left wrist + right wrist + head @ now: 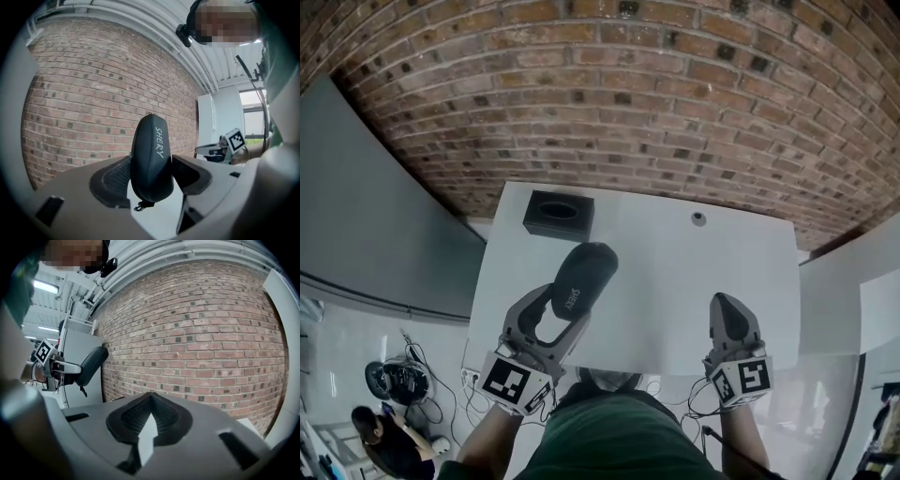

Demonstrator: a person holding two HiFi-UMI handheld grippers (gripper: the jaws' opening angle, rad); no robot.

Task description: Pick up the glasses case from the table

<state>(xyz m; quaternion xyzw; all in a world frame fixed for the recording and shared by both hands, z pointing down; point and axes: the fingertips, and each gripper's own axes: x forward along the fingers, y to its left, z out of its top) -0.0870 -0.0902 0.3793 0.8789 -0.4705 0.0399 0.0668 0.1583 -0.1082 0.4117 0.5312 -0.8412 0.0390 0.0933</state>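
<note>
A black oval glasses case (581, 277) with white lettering is lifted off the white table (694, 309), held in my left gripper (563, 309). In the left gripper view the case (151, 159) stands upright between the two dark pads (112, 185), which press on its sides. My right gripper (733, 319) hovers over the table's near right edge, its jaws closed together with nothing between them. In the right gripper view its pads (136, 416) meet at the tip, and the case (91, 364) shows at the far left.
A black box (558, 215) sits at the table's far left. A small round object (698, 218) lies near the far edge. A brick wall (628, 94) stands behind the table. Another person (380, 433) is on the floor at lower left, beside cables.
</note>
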